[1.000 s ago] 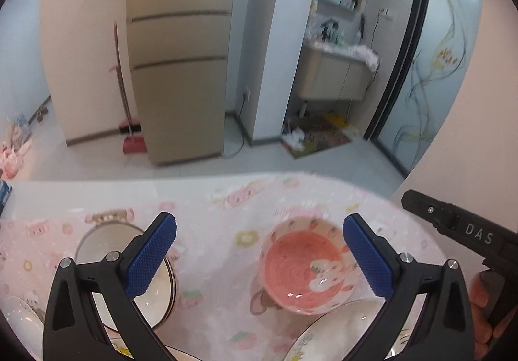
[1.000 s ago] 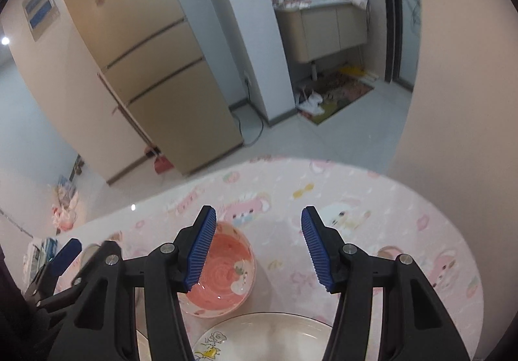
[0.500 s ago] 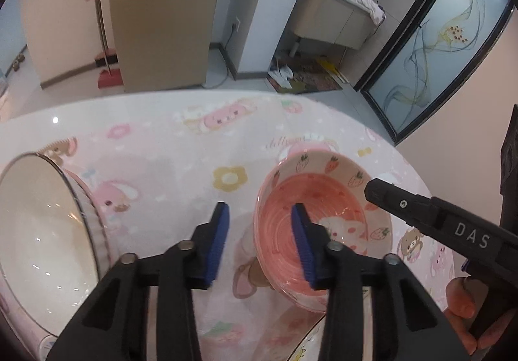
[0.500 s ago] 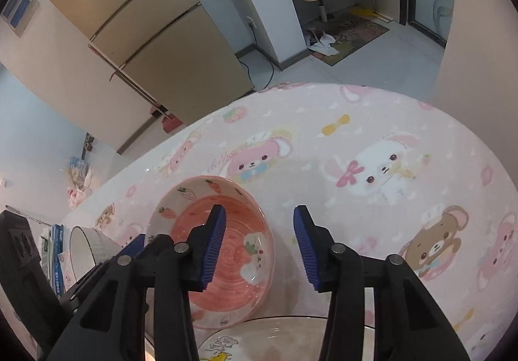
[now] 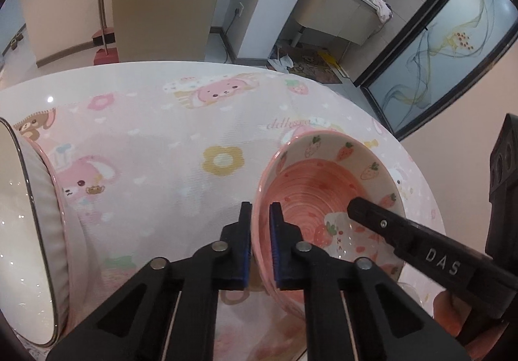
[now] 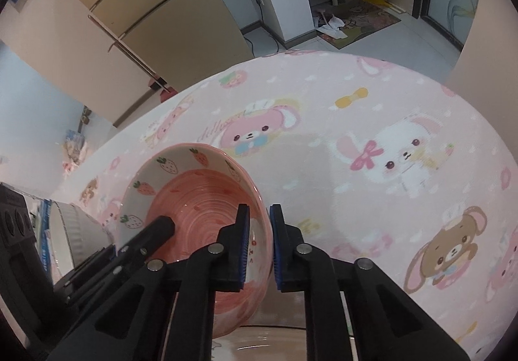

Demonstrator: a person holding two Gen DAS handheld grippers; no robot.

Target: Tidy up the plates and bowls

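Pinching opposite rims of the strawberry bowl [image 5: 327,196] at lower centre, left tongs [image 5: 260,241] and right tongs [image 6: 259,244] grip it; stacking looks barely begun, white bowl [image 5: 29,231] waits lower left.

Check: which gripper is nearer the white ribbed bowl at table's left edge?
Left. The left gripper pinches the pink strawberry bowl's left wall, on the side toward the white ribbed bowl. The right gripper clamps the opposite wall, farther away.

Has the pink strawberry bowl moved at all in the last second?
Cannot tell: both cameras moved in. The pink strawberry bowl still sits by the tablecloth's yellow flower; both grippers now clamp its rim.
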